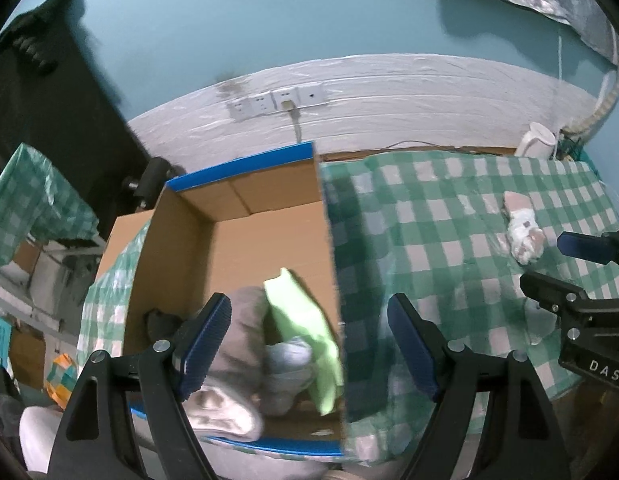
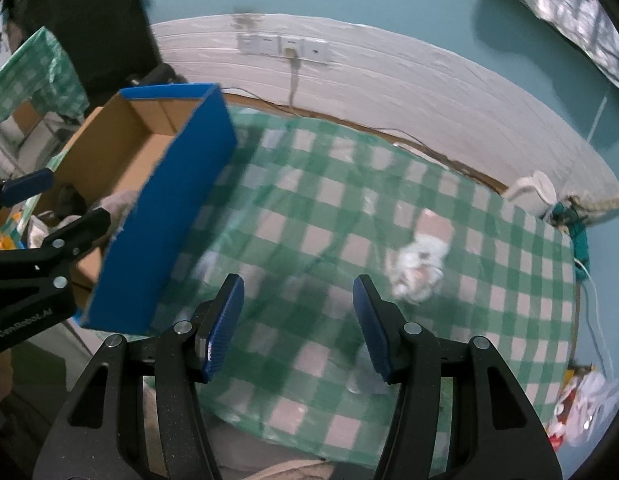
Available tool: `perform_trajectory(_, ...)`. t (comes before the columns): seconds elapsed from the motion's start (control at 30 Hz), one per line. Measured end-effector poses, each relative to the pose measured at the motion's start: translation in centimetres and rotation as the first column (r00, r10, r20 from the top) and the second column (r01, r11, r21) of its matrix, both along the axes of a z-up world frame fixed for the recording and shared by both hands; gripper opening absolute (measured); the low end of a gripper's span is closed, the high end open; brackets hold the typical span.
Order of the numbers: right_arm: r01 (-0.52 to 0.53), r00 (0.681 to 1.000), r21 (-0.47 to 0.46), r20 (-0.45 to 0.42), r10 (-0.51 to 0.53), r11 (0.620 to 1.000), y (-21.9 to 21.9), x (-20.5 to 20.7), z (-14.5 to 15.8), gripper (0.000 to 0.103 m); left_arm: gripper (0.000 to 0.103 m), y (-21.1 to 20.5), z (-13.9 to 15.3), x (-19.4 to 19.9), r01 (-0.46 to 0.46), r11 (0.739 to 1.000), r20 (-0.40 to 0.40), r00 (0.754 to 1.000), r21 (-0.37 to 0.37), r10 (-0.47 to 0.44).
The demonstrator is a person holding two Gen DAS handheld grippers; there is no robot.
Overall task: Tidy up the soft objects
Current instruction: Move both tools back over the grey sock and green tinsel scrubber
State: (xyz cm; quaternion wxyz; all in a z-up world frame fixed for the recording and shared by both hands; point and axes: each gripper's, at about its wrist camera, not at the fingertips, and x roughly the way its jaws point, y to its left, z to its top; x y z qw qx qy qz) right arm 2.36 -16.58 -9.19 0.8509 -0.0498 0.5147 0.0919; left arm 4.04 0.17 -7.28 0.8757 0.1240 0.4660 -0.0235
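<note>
A cardboard box (image 1: pixel 269 224) with blue outer walls (image 2: pixel 177 208) stands at the left of the checked table. Inside lie a grey cloth (image 1: pixel 245 320), a light green soft piece (image 1: pixel 305 328), a pale blue bundle (image 1: pixel 287 364) and a whitish roll (image 1: pixel 221 408). A white and pink plush toy (image 2: pixel 419 258) (image 1: pixel 523 230) lies alone on the cloth toward the right. My left gripper (image 1: pixel 309 344) hangs open over the box's near right corner, nothing between its fingers. My right gripper (image 2: pixel 299 328) is open above bare tablecloth, left and nearer than the toy.
The green and white checked tablecloth (image 2: pixel 329 208) covers the table up to a white wall panel with sockets (image 2: pixel 285 46). A white object (image 2: pixel 533 192) and cables sit at the far right corner. Litter (image 2: pixel 581 404) lies on the floor at the right.
</note>
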Motion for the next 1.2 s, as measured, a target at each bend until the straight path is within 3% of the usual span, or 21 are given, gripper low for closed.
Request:
perform_trajectory(0.73,0.156,0.985,-0.018,-0.078,-0.157,0.988,-10.2,-1.4,-4.0,0.057,0.082,-11.6,-4.4,-2.0,0.217,0.974,-0.086,0.974,0.06,-0.211)
perform_trajectory(1.2,0.201,0.965,-0.035,-0.164,-0.204,0.979,-13.6,-1.7,-8.2,0.057,0.082,-15.8,-8.5,-1.7,0.261,0.964,-0.164,0.954,0.055,-0.25)
